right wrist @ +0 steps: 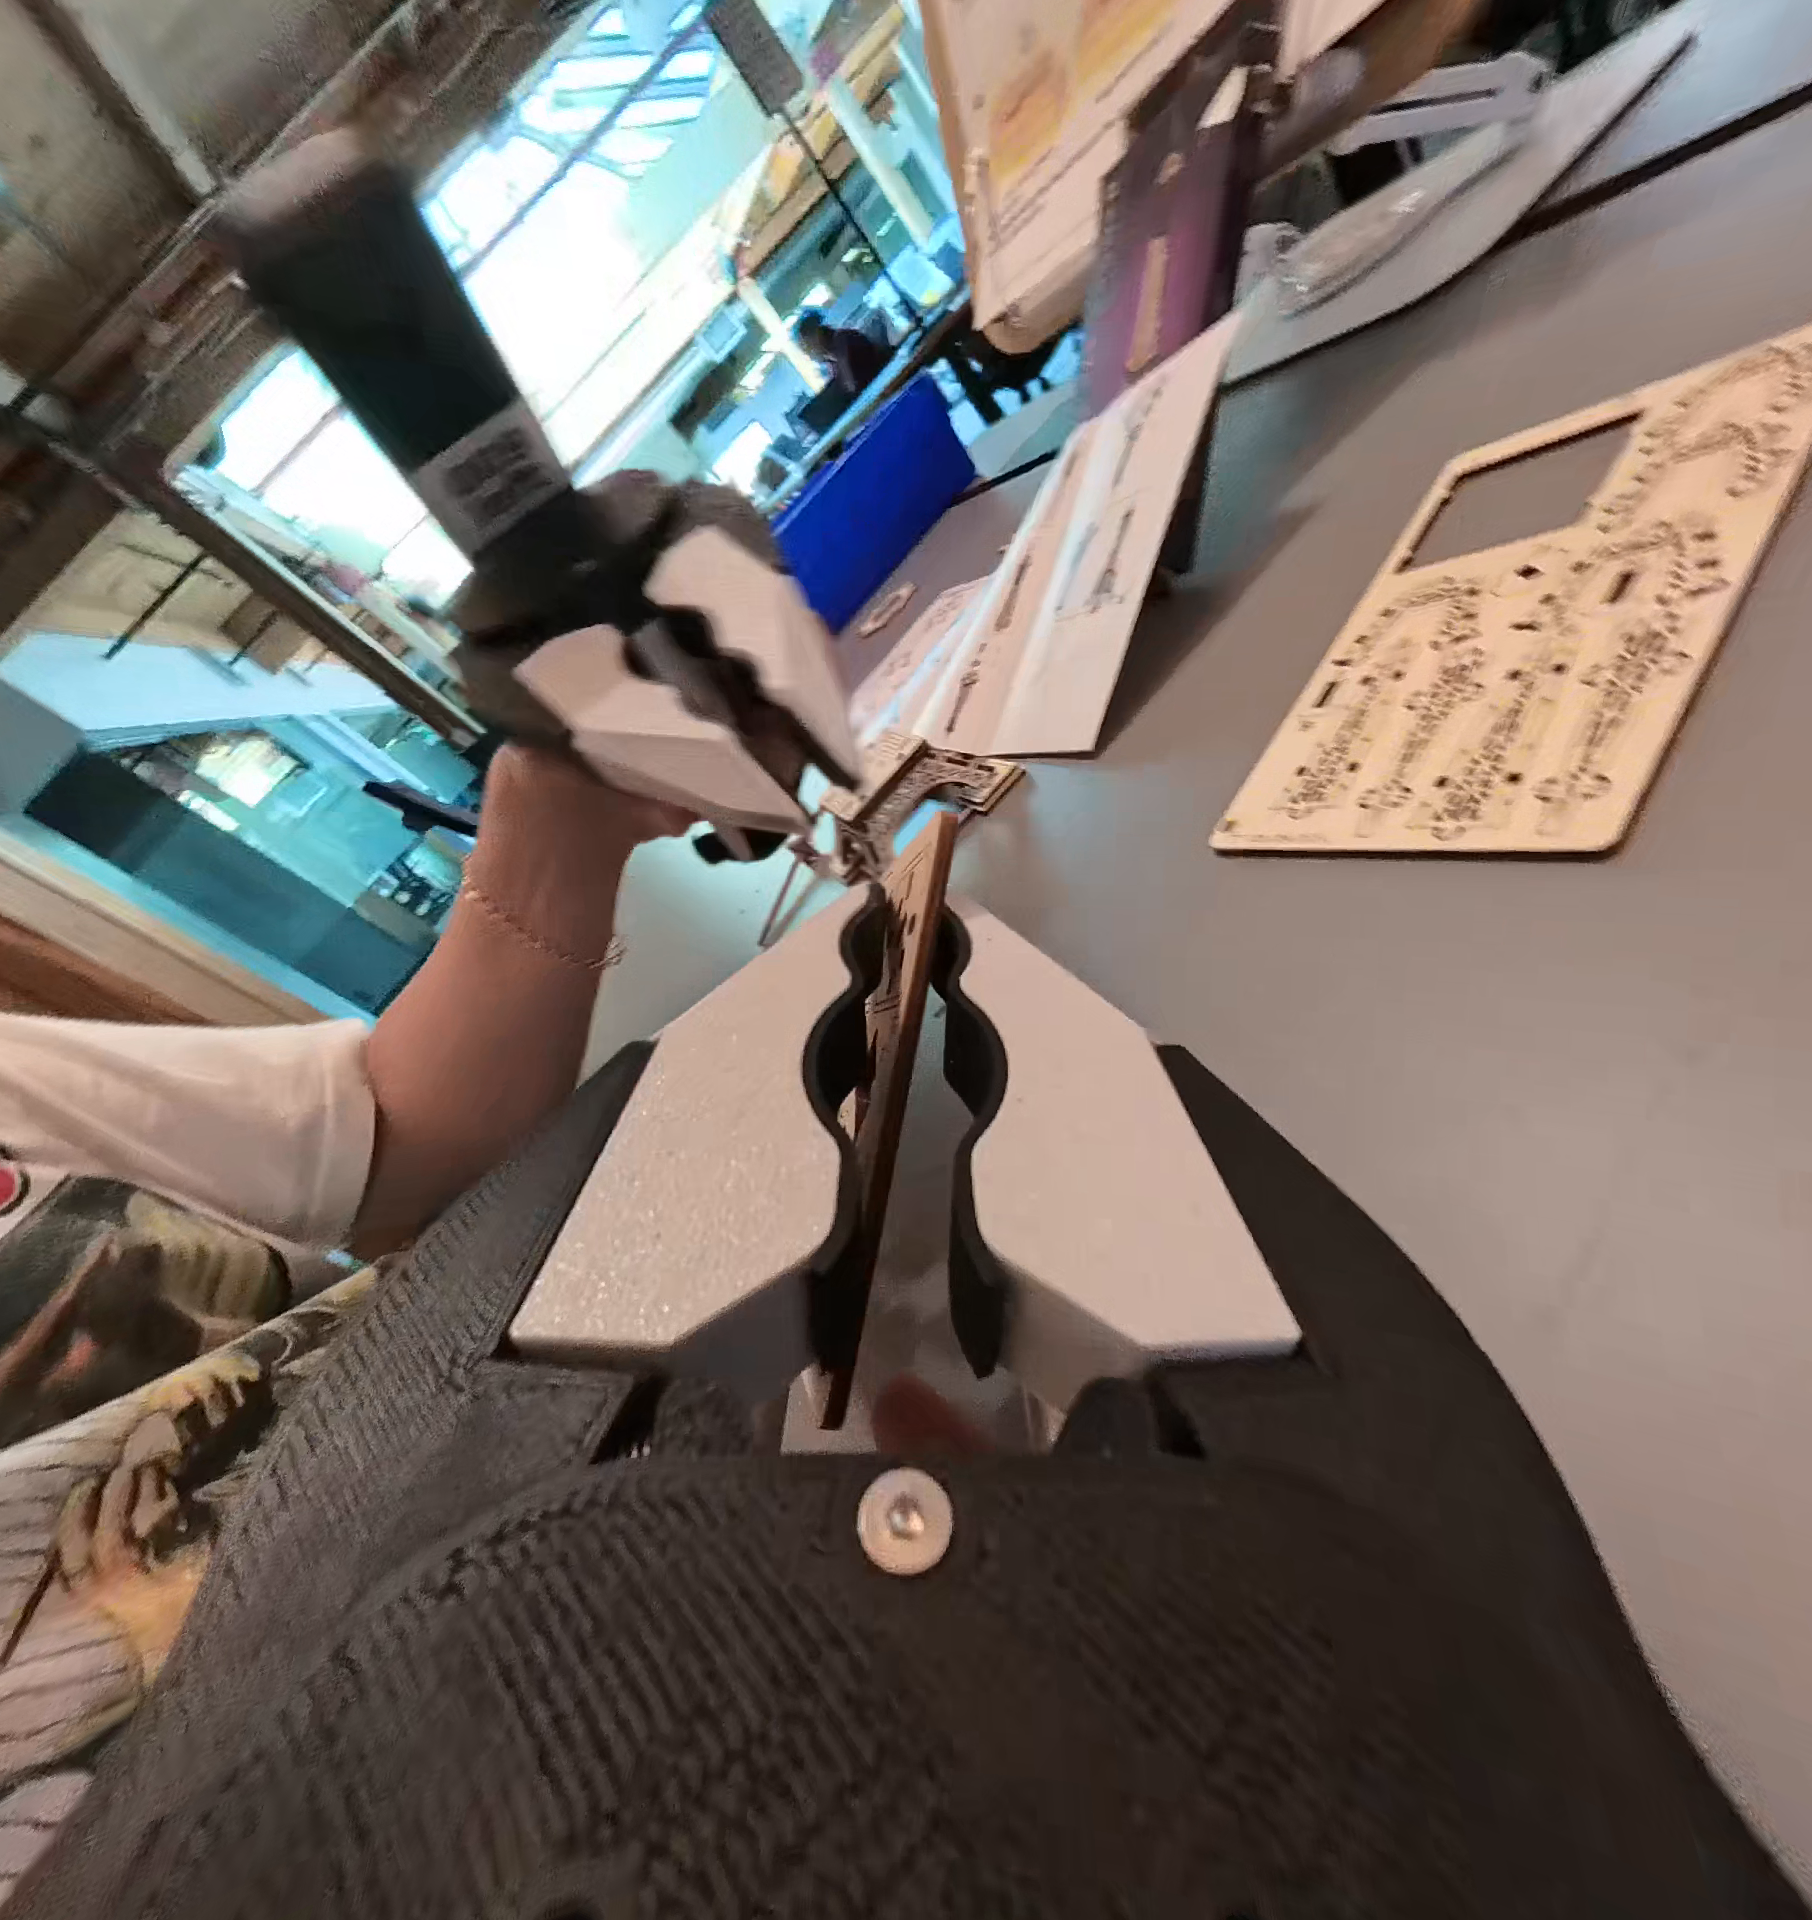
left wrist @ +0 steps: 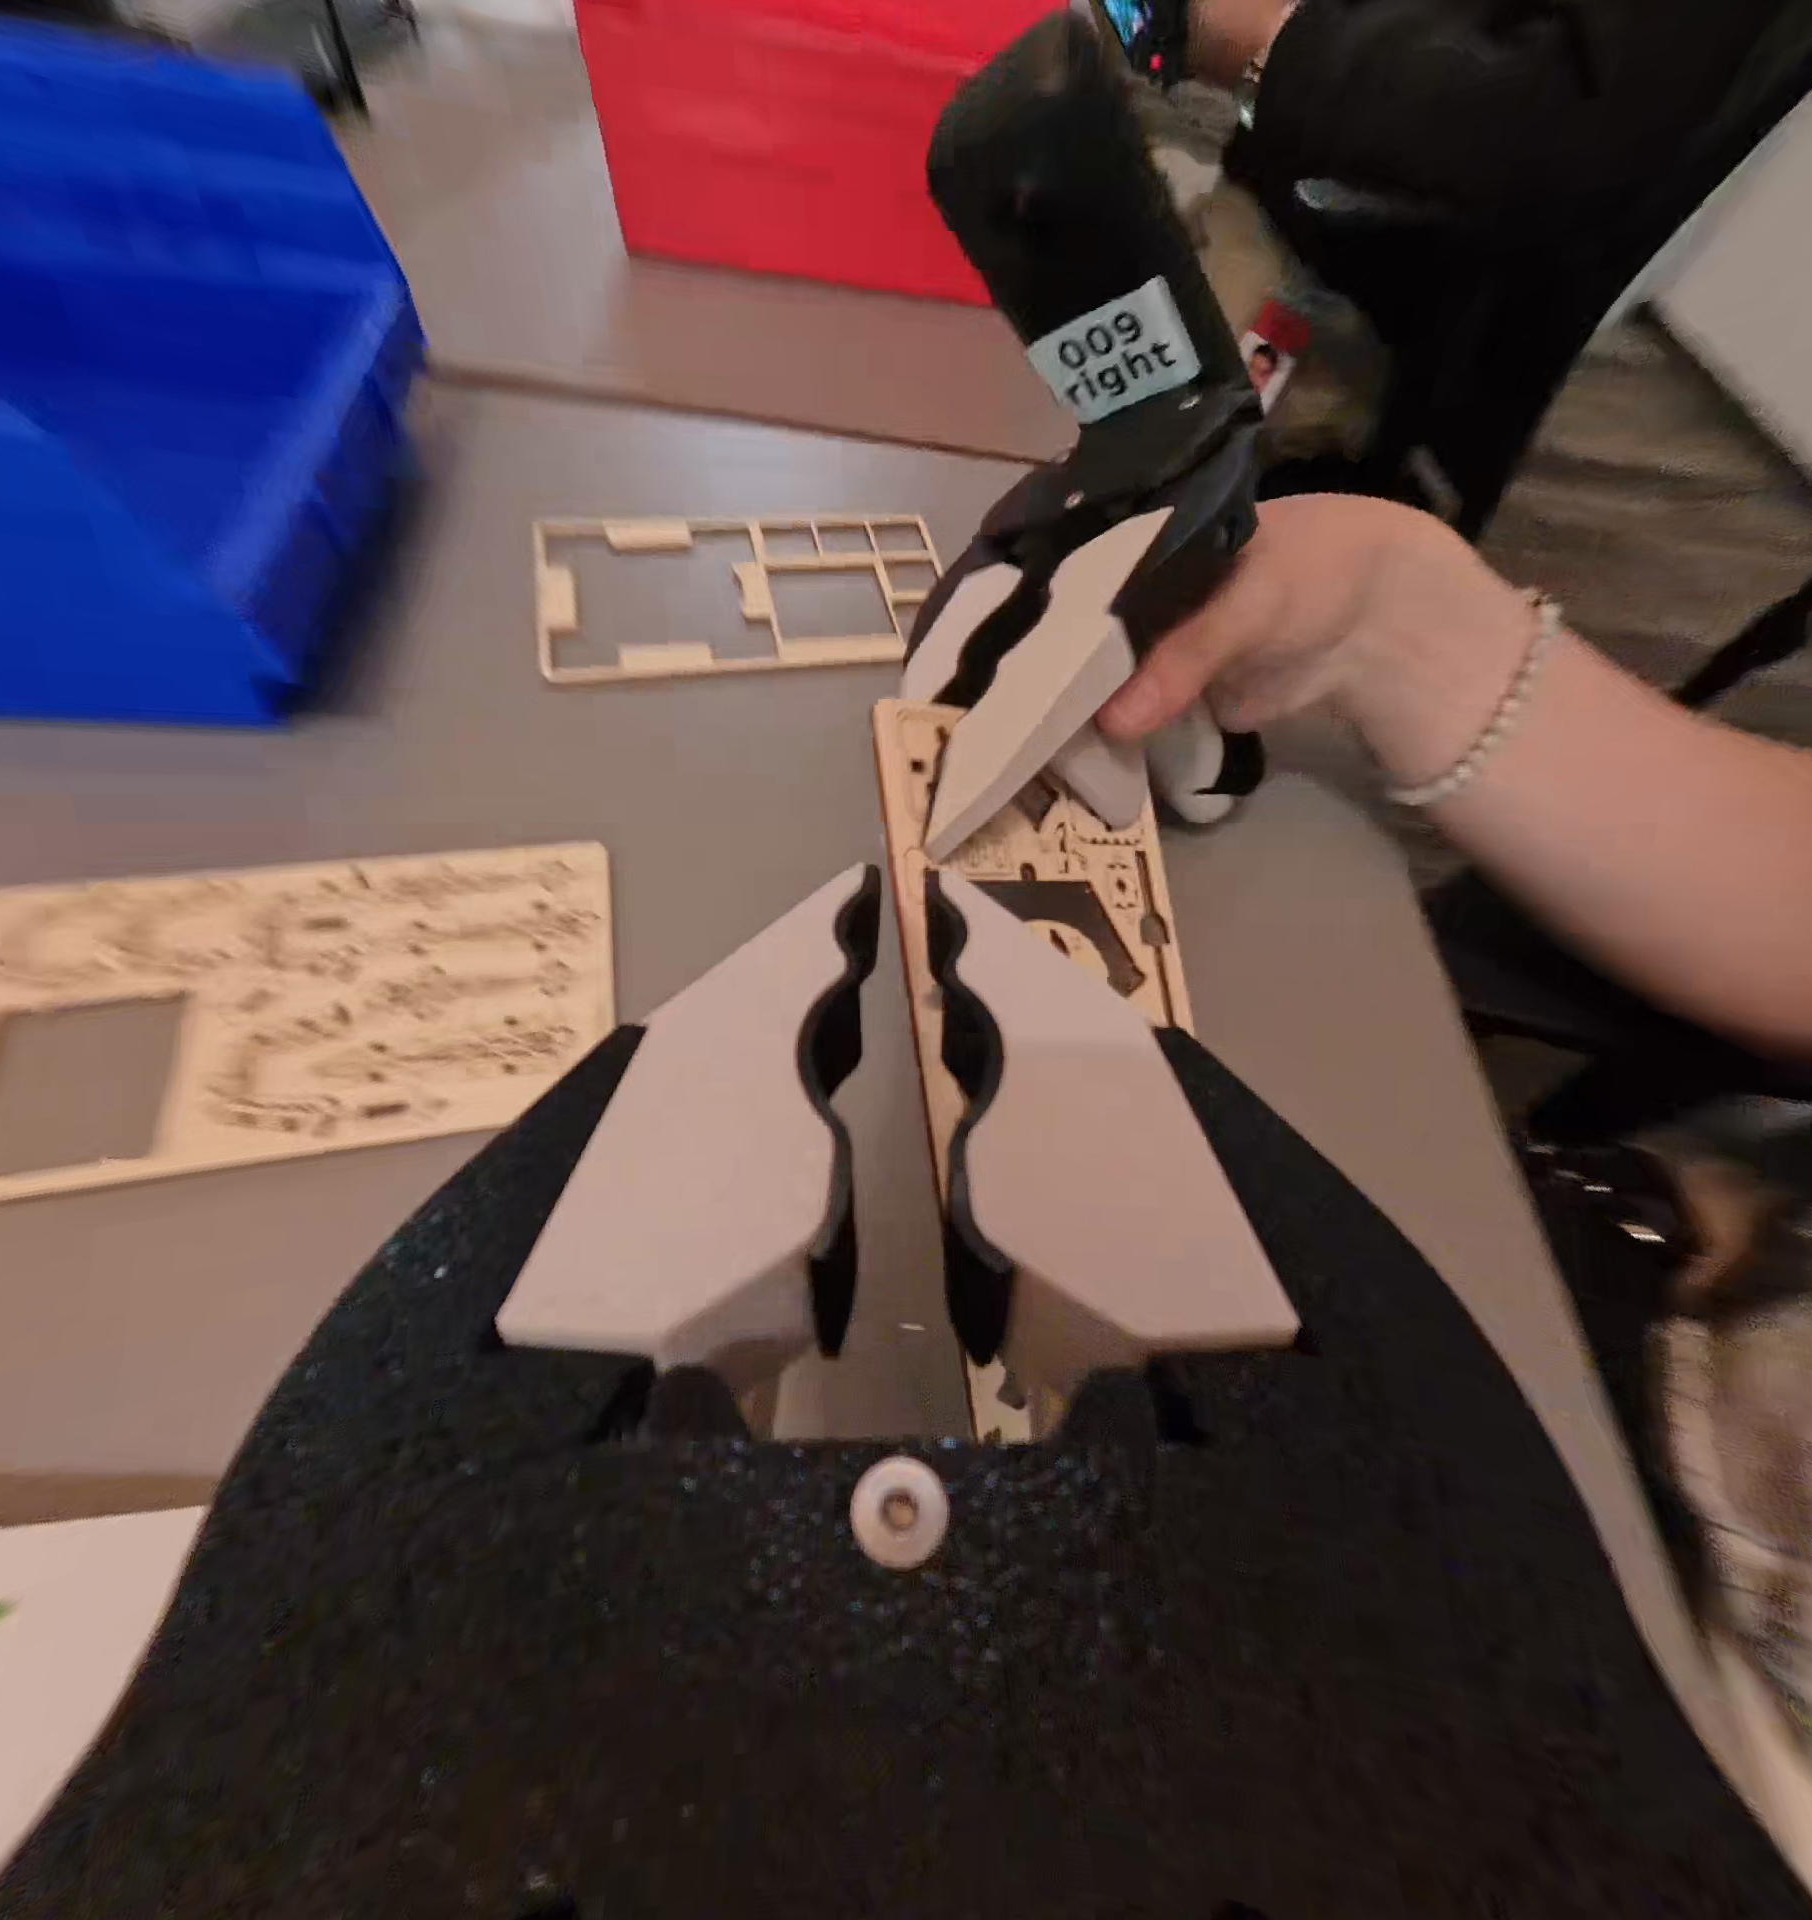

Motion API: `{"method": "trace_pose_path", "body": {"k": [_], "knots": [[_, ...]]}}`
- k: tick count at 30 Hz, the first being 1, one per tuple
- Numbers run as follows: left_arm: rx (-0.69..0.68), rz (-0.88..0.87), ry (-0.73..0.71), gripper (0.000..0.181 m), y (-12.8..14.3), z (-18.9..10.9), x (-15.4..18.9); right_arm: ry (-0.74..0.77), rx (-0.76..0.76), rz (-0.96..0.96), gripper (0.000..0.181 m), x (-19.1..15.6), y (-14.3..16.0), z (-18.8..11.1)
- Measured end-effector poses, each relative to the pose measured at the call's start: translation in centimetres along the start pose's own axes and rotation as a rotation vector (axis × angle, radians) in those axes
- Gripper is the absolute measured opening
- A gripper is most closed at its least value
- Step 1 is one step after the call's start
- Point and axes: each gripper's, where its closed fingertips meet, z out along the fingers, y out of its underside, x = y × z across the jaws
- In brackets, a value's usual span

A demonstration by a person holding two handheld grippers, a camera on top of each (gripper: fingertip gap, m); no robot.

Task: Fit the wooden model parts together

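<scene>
A thin wooden part sheet (left wrist: 1068,914) with laser-cut shapes is held edge-up above the grey table (left wrist: 725,779). My left gripper (left wrist: 900,878) is shut on its near end, with the sheet lying against the right finger. My right gripper (left wrist: 928,831) comes down from the upper right and clamps the far end, one finger across the sheet's face and the other behind it. In the right wrist view the sheet (right wrist: 886,1091) runs edge-on between the right gripper's (right wrist: 907,914) jaws. The left gripper (right wrist: 829,800) meets it from the upper left. A small lattice-cut piece (right wrist: 923,784) shows by those tips; I cannot tell whether it is held.
A large part sheet (left wrist: 289,997) lies flat at the left; it also shows in the right wrist view (right wrist: 1546,644). An emptied wooden frame (left wrist: 736,592) lies beyond. A blue bin (left wrist: 154,364) and a red bin (left wrist: 777,135) stand at the back. An open instruction booklet (right wrist: 1078,582) lies nearby. My left and right fingertips are right by each other.
</scene>
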Motion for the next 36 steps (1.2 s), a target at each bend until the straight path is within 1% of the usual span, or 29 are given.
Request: {"method": "trace_pose_path", "body": {"k": [2, 5, 11, 13, 15, 16, 17, 19, 23, 26, 28, 30, 31, 34, 36], "knots": [[0.023, 0.131, -0.086, 0.000, -0.2, -0.1, 0.4, 0.042, -0.012, 0.015, 0.006, 0.9, 0.3, 0.0], [-0.089, 0.222, -0.188, 0.000, 0.8, 0.0, 0.1, 0.050, -0.013, 0.037, 0.006, 1.1, 0.4, 0.3], [-0.171, 0.334, -0.232, 0.000, -0.2, -0.1, 1.1, 0.027, -0.014, 0.078, 0.005, 1.1, 0.5, 0.6], [-0.210, 0.365, -0.240, 0.000, -0.1, -0.1, 1.3, 0.017, -0.006, 0.081, 0.004, 0.9, 0.4, 0.6], [-0.245, 0.380, -0.267, 0.000, 0.3, 0.3, 0.8, -0.017, 0.008, 0.093, 0.003, 0.5, 0.1, 0.7], [-0.272, 0.379, -0.277, 0.000, 1.0, 0.8, 0.3, -0.090, 0.031, 0.108, 0.001, -0.7, -0.3, 0.7], [-0.269, 0.377, -0.280, 0.000, 1.4, 1.3, -0.1, -0.067, 0.029, 0.135, 0.001, -0.4, -0.3, 0.8], [-0.289, 0.356, -0.251, 0.000, 2.3, 1.8, 0.0, 0.000, -0.020, 0.102, 0.002, 0.6, 0.5, 0.9], [-0.287, 0.369, -0.273, 0.000, 2.2, 1.6, 0.0, -0.027, 0.000, 0.126, 0.002, 0.6, 0.4, 0.9], [-0.300, 0.406, -0.321, 0.000, 1.6, 1.0, 0.1, 0.021, -0.010, 0.140, 0.004, 1.7, 0.8, 0.7], [-0.317, 0.400, -0.319, 0.000, 2.0, 1.4, -0.1, -0.080, 0.026, 0.153, 0.001, 0.1, 0.1, 0.8], [-0.327, 0.400, -0.317, 0.000, 2.8, 2.1, -0.5, 0.016, -0.008, 0.127, 0.001, 1.1, 0.5, 1.1], [-0.331, 0.404, -0.316, 0.000, 3.0, 2.2, -0.6, 0.037, -0.022, 0.137, 0.001, 1.4, 0.7, 1.2], [-0.339, 0.414, -0.318, 0.000, 2.9, 2.2, -0.5, -0.014, 0.003, 0.179, 0.001, 1.2, 0.6, 1.1], [-0.399, 0.447, -0.336, 0.000, 3.6, 2.5, -0.8, 0.026, -0.023, 0.184, 0.001, 1.8, 1.0, 1.4]]}}
